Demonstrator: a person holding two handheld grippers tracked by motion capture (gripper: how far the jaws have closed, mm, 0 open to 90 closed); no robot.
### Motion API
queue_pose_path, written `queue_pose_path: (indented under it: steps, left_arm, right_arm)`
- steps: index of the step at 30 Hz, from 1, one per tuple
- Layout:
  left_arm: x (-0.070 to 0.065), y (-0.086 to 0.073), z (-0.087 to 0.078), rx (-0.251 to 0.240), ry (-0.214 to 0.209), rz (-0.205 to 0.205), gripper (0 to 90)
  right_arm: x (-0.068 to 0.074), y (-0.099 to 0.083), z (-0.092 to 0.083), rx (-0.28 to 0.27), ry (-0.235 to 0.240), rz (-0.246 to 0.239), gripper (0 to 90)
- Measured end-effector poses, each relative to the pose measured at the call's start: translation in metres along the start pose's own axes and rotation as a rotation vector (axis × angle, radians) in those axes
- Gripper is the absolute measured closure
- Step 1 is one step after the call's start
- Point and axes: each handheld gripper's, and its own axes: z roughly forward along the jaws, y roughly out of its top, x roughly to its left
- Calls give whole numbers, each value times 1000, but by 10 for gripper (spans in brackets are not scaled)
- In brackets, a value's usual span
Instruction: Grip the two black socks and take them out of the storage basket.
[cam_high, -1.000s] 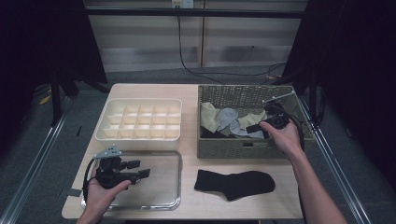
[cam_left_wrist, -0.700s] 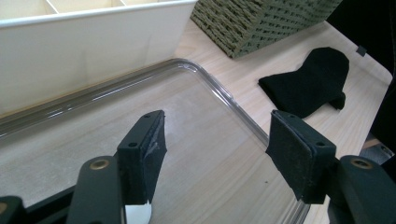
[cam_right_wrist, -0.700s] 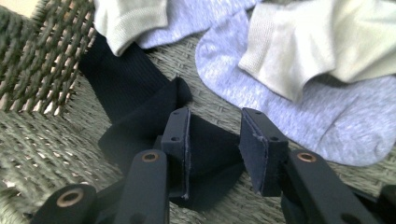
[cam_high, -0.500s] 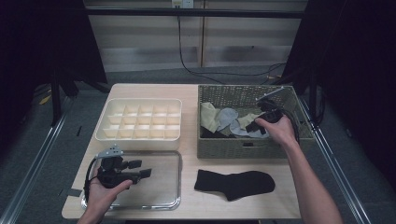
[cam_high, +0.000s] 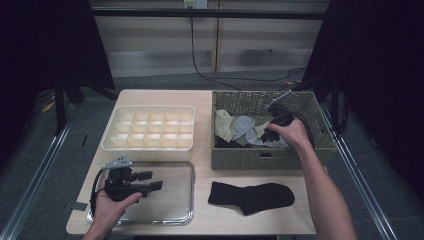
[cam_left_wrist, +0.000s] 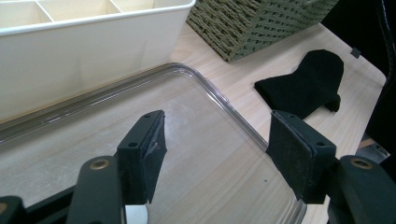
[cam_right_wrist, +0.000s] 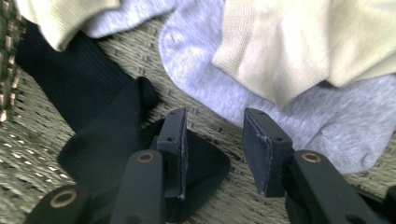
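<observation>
Down inside the woven basket (cam_high: 320, 145), at the table's right rear, the right gripper (cam_right_wrist: 212, 140) points at a heap of socks. Its jaws stand apart with a moderate gap and have just been opening a little; nothing is clamped between them. Bare basket weave shows in the gap. The left-hand jaw in the right gripper view sits over a black sock (cam_right_wrist: 112, 140) lying on the basket floor, touching or just above it; cannot tell which. Just beyond the jaws lie a grey sock (cam_right_wrist: 261, 93) and a cream sock (cam_right_wrist: 299, 46), the cream one overlapping the grey. In the high view the right hand (cam_high: 290, 132) is over the basket's right half, with the gripper's dark body against the socks. A second black sock (cam_high: 250, 196) lies flat on the table (cam_high: 200, 100), in front of the basket and well apart from it. The left gripper (cam_high: 156, 186) is held in the left hand (cam_high: 112, 207) at the near left, over a clear tray (cam_high: 187, 170). Its jaws are wide apart and empty; the left gripper view shows tray and bare wood between them. Behind the tray stands a cream divided organiser (cam_high: 150, 130), its compartments holding nothing.
</observation>
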Motion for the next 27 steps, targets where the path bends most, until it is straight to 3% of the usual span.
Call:
queue_pose_path:
  steps: [1, 3, 9, 22, 25, 27]
  left_arm:
    - [0, 0, 0, 1, 0, 2, 368]
    - [1, 0, 0, 6, 3, 3, 368]
    - [1, 0, 1, 4, 2, 1, 368]
    - [4, 0, 0, 7, 9, 4, 368]
    - [5, 0, -1, 3, 12, 1, 368]
    - [6, 0, -2, 7, 13, 0, 368]
  right_arm:
    - [-1, 1, 2, 13, 0, 3, 609]
    - [-3, 1, 11, 104, 8, 12, 591]
    - [-3, 4, 16, 135, -21, 15, 600]
    - [-4, 5, 25, 228, 18, 19, 615]
    - [-5, 5, 30, 262, 30, 0, 662]
    - [-4, 6, 30, 263, 33, -6, 746]
